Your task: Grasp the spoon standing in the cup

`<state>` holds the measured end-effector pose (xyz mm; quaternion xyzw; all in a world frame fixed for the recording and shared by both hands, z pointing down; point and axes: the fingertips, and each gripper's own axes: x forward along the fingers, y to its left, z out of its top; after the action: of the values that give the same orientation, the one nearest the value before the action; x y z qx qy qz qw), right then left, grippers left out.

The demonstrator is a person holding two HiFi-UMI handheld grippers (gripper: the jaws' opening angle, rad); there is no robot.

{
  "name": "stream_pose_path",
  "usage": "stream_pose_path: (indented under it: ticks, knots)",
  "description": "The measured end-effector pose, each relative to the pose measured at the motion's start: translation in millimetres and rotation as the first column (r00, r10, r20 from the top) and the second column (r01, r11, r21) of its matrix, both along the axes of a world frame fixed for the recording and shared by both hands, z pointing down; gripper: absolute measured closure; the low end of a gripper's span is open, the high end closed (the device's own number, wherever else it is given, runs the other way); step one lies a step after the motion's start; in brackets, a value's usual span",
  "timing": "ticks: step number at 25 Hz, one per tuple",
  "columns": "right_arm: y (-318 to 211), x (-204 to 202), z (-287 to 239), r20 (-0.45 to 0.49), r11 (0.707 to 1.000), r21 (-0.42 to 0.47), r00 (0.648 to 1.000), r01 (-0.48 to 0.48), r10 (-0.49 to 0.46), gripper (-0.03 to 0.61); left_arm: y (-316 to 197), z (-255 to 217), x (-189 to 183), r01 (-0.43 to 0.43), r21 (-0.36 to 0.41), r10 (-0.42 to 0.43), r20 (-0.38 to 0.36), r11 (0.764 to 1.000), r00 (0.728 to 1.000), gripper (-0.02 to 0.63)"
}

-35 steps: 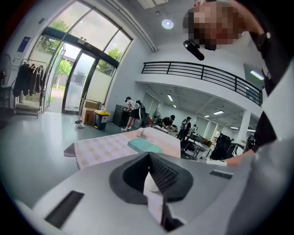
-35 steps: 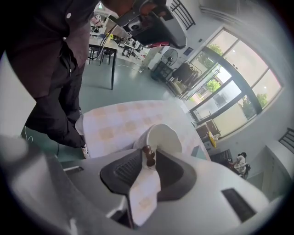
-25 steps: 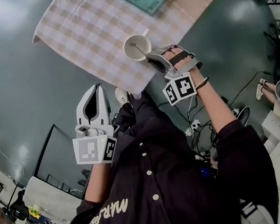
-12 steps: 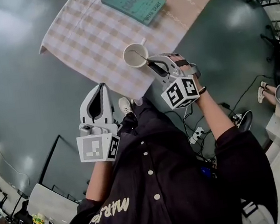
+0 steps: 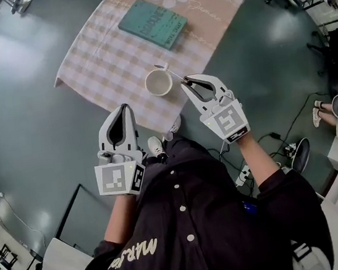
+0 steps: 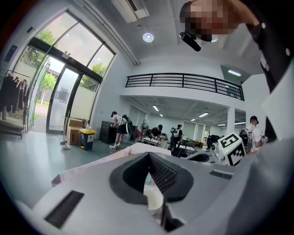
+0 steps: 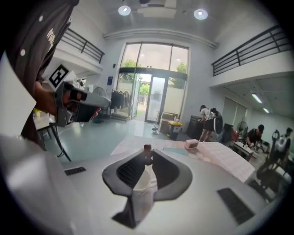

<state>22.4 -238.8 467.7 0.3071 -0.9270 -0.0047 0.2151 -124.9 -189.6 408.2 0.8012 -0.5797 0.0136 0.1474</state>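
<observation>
Our right tool (image 5: 185, 83) is clenched on the spoon (image 5: 171, 73) by its handle end and holds it slanted just above the cup (image 5: 158, 83) on the tabletop (image 5: 97, 66), seemingly clear of the rim. Our left tool (image 5: 126, 108), closed on nothing, hangs aside, out of the way.

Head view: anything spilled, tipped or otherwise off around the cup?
No spill or damage shows. The cup stands upright on the checked cloth. Only oddity: the spoon isn't standing in it; it slants just past the rim, its handle pinched in the right gripper's jaws.
</observation>
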Motion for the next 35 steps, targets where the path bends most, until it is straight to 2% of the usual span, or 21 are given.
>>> stream_pose_path:
  ticks: [5, 9, 17, 23, 30, 35]
  knots:
    - [-7, 27, -48, 0.17, 0.987, 0.02, 0.974, -0.158, 0.152, 0.526, -4, -23, 1, -0.01, 0.05, 0.009, 0.03, 0.999, 1.0, 0.603]
    - [-10, 42, -87, 0.27, 0.968, 0.09, 0.941, -0.234, 0.202, 0.527, -11, -42, -2, -0.015, 0.107, 0.011, 0.038, 0.994, 0.999, 0.603]
    - [-5, 70, -142, 0.426, 0.936, 0.075, 0.86, -0.345, 0.282, 0.528, -16, -67, -9, -0.007, 0.175, -0.003, 0.057, 0.985, 0.998, 0.603]
    - [-5, 87, -167, 0.473, 0.905, 0.112, 0.823, -0.411, 0.315, 0.528, -20, -82, -17, 0.009, 0.213, -0.024, 0.065, 0.977, 0.998, 0.603]
    - [-7, 121, -179, 0.503, 0.869, 0.109, 0.781, -0.482, 0.37, 0.528, -24, -101, -34, 0.024, 0.264, -0.06, 0.126, 0.964, 0.99, 0.603]
    - [-4, 137, -181, 0.513, 0.843, 0.12, 0.76, -0.524, 0.399, 0.528, -23, -103, -46, 0.051, 0.271, -0.093, 0.144, 0.961, 0.985, 0.603]
